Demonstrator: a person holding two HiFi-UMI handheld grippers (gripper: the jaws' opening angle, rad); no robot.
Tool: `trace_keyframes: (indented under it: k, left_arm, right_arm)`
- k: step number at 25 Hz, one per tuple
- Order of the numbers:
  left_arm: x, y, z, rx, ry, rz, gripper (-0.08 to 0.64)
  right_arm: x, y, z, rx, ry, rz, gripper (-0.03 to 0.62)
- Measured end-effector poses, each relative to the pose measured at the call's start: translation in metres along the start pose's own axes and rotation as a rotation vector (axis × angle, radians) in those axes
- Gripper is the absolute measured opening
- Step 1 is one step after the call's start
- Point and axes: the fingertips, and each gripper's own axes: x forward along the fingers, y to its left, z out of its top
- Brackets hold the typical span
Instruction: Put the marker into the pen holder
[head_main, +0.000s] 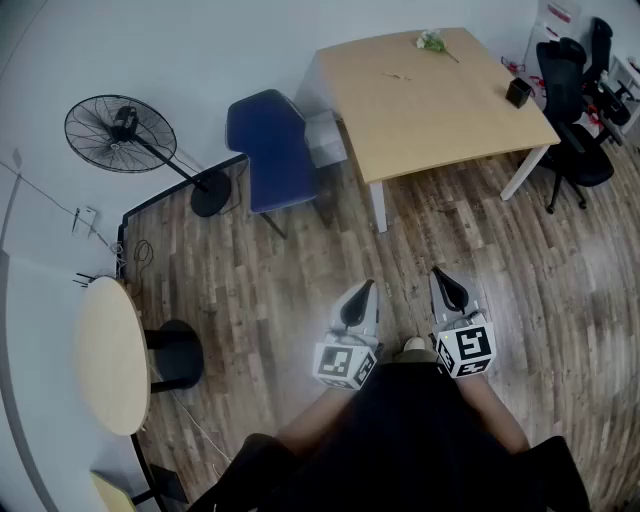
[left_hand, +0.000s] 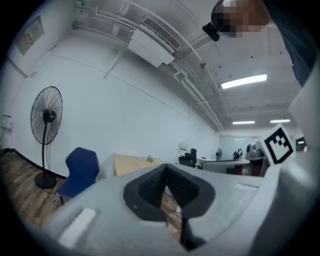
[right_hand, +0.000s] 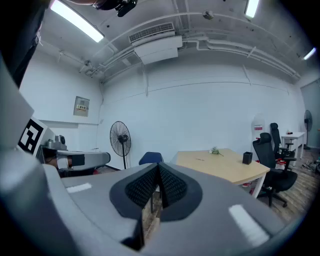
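The black pen holder (head_main: 518, 92) stands near the right edge of the light wooden table (head_main: 440, 120), far ahead of me. A thin small object (head_main: 397, 75) that may be the marker lies near the table's middle. My left gripper (head_main: 360, 296) and right gripper (head_main: 447, 285) hang side by side over the floor, close to my body and well short of the table. Both are shut, with nothing between the pads. In the right gripper view the pen holder (right_hand: 246, 158) shows on the table (right_hand: 220, 165) beyond the shut right gripper (right_hand: 157, 181). The left gripper (left_hand: 166, 181) faces the table (left_hand: 131, 162).
A blue chair (head_main: 272, 150) stands at the table's left end. A floor fan (head_main: 122, 132) is by the wall at the left, and black office chairs (head_main: 575, 110) at the right. A small green and white sprig (head_main: 432, 41) lies at the table's far side. A round table (head_main: 108, 355) is near left.
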Motion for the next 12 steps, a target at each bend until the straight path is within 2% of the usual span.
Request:
trace_keyframes:
  k: [7,12]
  left_arm:
    - [0.018,-0.002,-0.004,-0.001,-0.007,0.009,0.003]
    - [0.036,-0.019,-0.009,0.007,0.002,0.013,0.003]
  right_arm:
    - [0.006,-0.02,-0.011,0.018,0.025,0.01,0.0]
    - [0.002,-0.046,-0.012,0.027,0.015,-0.001,0.0]
